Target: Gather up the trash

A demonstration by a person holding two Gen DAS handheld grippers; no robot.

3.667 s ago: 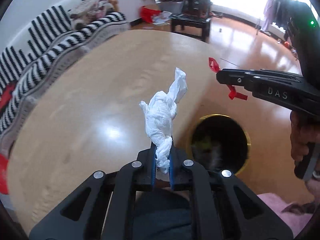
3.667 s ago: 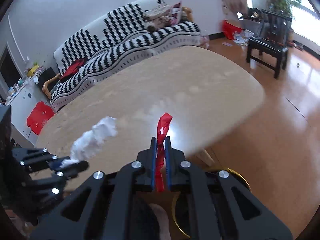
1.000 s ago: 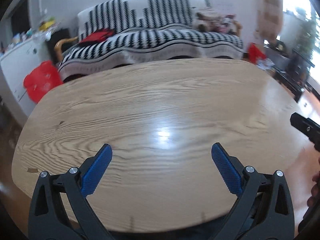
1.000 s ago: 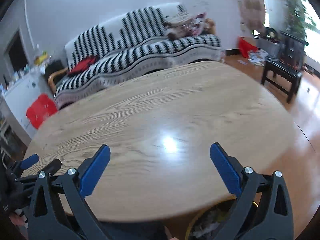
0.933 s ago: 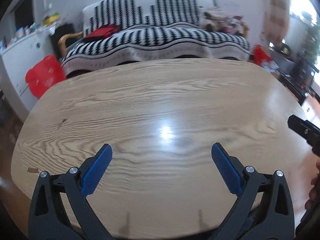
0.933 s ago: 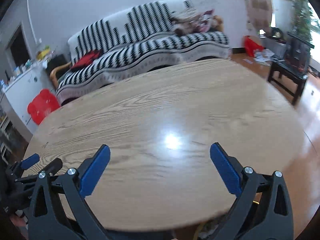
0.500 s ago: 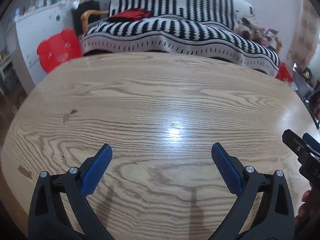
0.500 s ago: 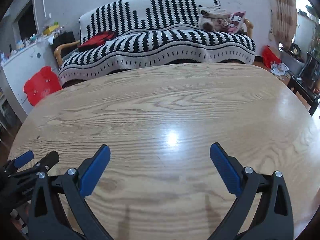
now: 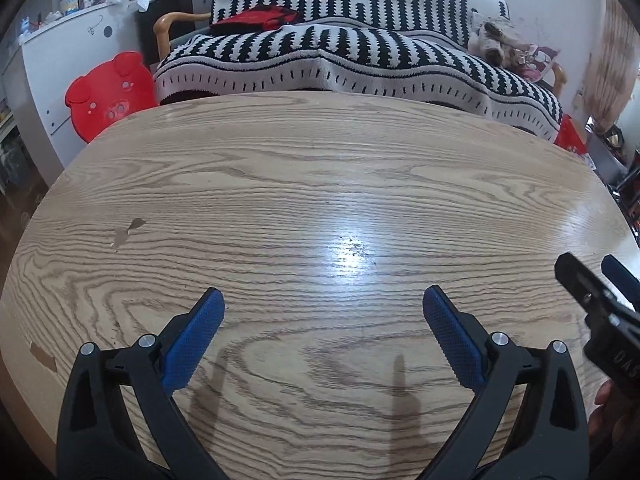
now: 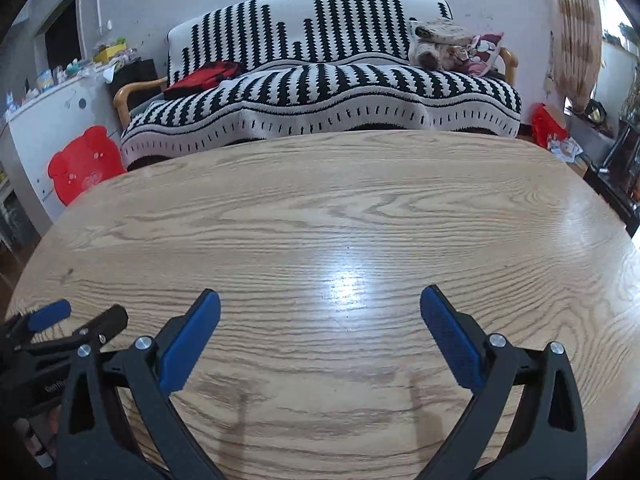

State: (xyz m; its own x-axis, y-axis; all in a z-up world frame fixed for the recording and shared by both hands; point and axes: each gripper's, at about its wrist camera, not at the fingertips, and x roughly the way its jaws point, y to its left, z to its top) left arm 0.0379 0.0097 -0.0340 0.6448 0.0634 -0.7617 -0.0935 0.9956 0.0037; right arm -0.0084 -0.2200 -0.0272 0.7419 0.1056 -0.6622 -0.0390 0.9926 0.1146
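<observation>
My left gripper is open and empty, held low over the near part of the oval wooden table. My right gripper is open and empty too, over the same table. The right gripper also shows at the right edge of the left wrist view, and the left gripper shows at the left edge of the right wrist view. I see no trash on the tabletop, only a small brown mark and a few dark specks. The bin is out of view.
A black-and-white striped sofa stands behind the table, with a red cloth and stuffed toys on it. A red pig-shaped stool and a white cabinet stand at the left. Dark furniture stands at the right.
Earlier the left gripper held a white tissue and the right a red scrap by the bin; both are now open and empty. Over the last second both swung back over the table and moved lower.
</observation>
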